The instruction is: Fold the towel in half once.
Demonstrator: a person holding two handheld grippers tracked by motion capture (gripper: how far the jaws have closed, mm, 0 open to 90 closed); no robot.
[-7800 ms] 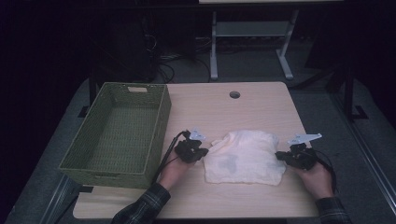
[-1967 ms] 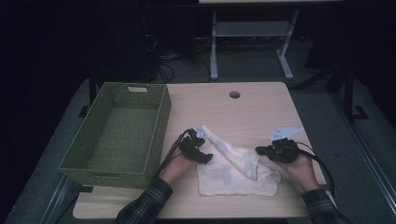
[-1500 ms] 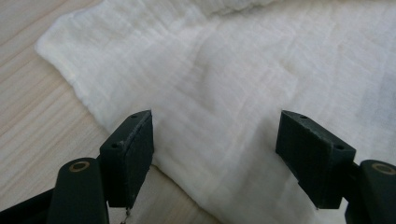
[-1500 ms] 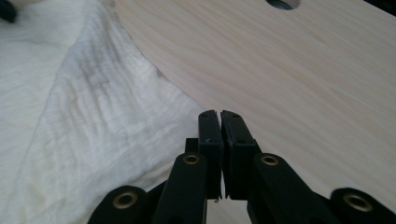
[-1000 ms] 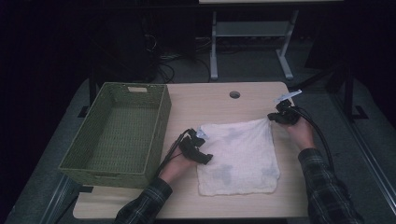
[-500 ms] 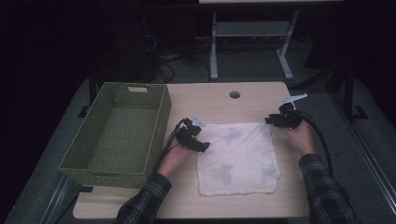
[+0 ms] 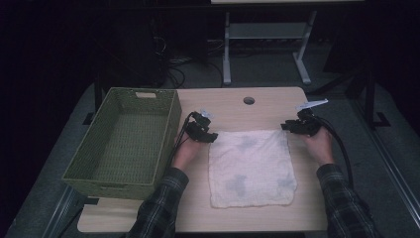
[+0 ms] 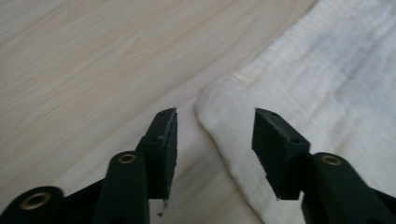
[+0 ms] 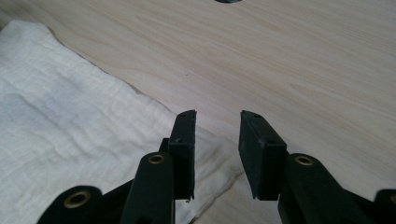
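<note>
- High view: a white, square cotton cloth [image 7: 251,167] lies flat on the pale wooden table [image 7: 247,218], right of the green woven basket [image 7: 124,140]. The left gripper [image 7: 207,136] sits at its far left corner, the right gripper [image 7: 288,127] at its far right corner.
- Left gripper view: the jaws have just been closing, yet they stand apart; the cloth corner [image 8: 219,100] lies between them, unpinched.
- Right gripper view: the jaws are parted over the cloth corner [image 9: 219,163], no pad pressing it.
</note>
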